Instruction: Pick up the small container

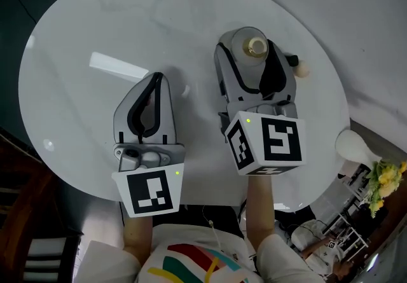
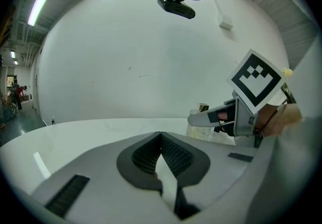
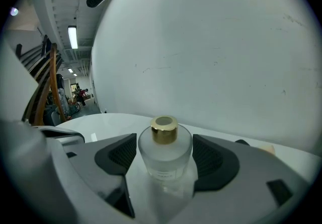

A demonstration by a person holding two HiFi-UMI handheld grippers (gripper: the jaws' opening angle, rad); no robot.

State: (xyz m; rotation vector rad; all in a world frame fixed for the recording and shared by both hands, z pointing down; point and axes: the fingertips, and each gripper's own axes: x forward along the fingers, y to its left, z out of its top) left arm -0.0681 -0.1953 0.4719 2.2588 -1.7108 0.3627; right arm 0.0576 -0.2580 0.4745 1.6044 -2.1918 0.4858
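**Right gripper clasps a small frosted bottle**

The small container (image 3: 165,153), frosted glass with a gold cap, stands on the round white table (image 1: 95,21). The right gripper (image 1: 254,53) has both dark pads against its sides. The left gripper (image 2: 161,136) lies just beside, jaws closed and empty.

Frosted container (image 3: 165,162) between gripper (image 3: 164,143) pads (image 3: 122,153)

Frosted container (image 3: 165,163) — gold cap (image 3: 164,130), white table (image 1: 95,14), grey left tool (image 1: 156,78) and right tool (image 1: 254,53), black ribbed pads (image 3: 214,160), black-and-white markers (image 1: 151,191)
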